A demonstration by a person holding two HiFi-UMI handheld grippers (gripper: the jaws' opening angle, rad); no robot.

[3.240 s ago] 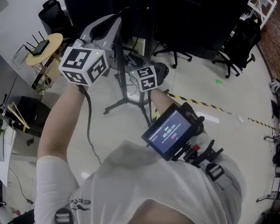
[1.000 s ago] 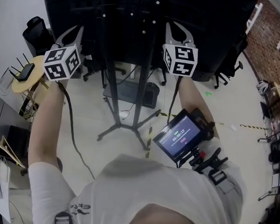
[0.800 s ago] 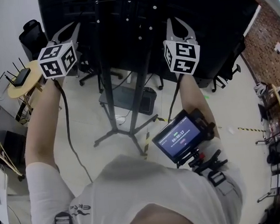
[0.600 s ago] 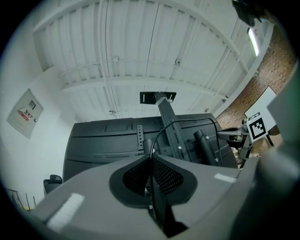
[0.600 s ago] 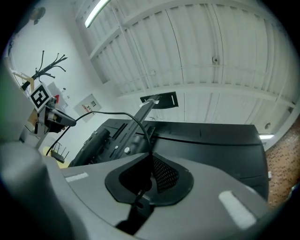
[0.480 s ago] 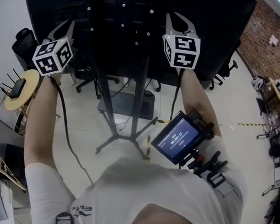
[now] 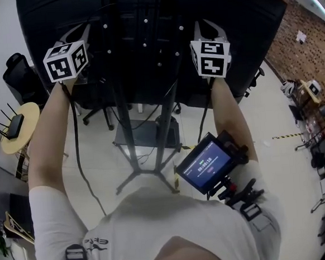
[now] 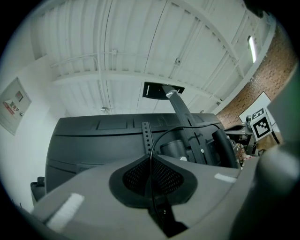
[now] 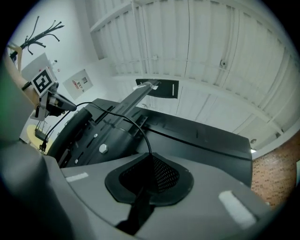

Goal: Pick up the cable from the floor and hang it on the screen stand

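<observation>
I hold my left gripper (image 7: 75, 33) and right gripper (image 7: 207, 26) up against the back of the screen (image 7: 142, 16), one on each side of the stand (image 7: 124, 129). Both have their jaws clenched on the thin black cable (image 8: 151, 159). It arcs from one gripper to the other across the mount (image 8: 197, 140). It seems to rest there, though I can't be sure it touches.

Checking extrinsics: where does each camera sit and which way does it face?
Head view: on the head, facing steeply down at the screen stand; arms, torso, left gripper, right gripper show.
Left gripper view: on that gripper, facing up at the screen; jaws shut on the cable.
Right gripper view: the same, mirrored.
Shared: cable, screen.
</observation>
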